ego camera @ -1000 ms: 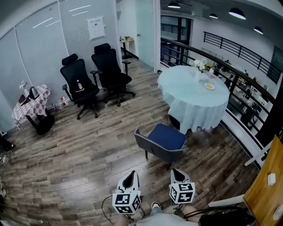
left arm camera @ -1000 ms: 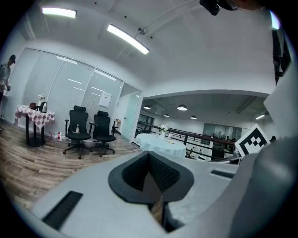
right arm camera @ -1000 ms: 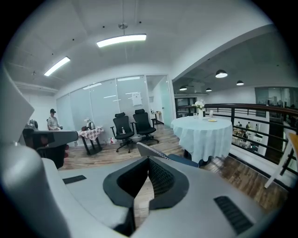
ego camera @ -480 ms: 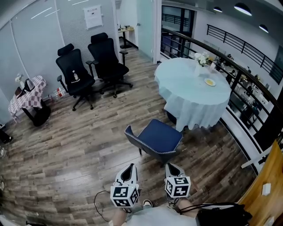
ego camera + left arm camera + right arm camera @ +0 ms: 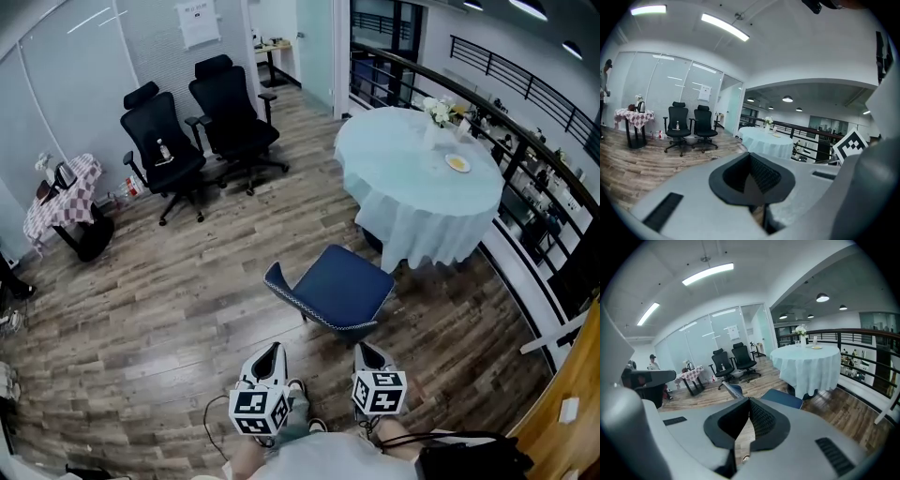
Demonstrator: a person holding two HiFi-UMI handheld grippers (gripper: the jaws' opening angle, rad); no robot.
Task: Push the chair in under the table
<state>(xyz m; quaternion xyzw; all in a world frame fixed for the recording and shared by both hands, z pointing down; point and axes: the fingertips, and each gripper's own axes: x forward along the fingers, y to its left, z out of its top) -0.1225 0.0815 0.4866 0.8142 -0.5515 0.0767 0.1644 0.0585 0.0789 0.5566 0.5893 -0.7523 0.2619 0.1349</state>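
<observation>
**Q:** Chair placement first: where does it stand?

**A:** The blue chair (image 5: 339, 286) stands on the wooden floor (image 5: 187, 300) just beside the round table (image 5: 403, 155), on the side nearest the person, and it is not tucked under. Its seat faces the table and its grey back is turned away from it. One seat corner comes close to the hem of the white cloth (image 5: 427, 234); I cannot tell whether they touch.

**Q:** And the two claws?

**A:** Both sit beyond the chair's back, on the side away from the table, and are apart from the chair. The left gripper (image 5: 271, 350) has its jaws pressed together with nothing between them. The right gripper (image 5: 367, 349) is the same: jaws together and empty. They are side by side, both pointing toward the table.

**Q:** Anything on the table?

**A:** A plate (image 5: 457, 163) and some flowers (image 5: 438, 111) are on its far half.

**Q:** What else is around it?

**A:** A dark railing (image 5: 525, 141) runs just behind the table. Two black office chairs (image 5: 167, 155) stand well apart from it, off to its left in the head view.
</observation>
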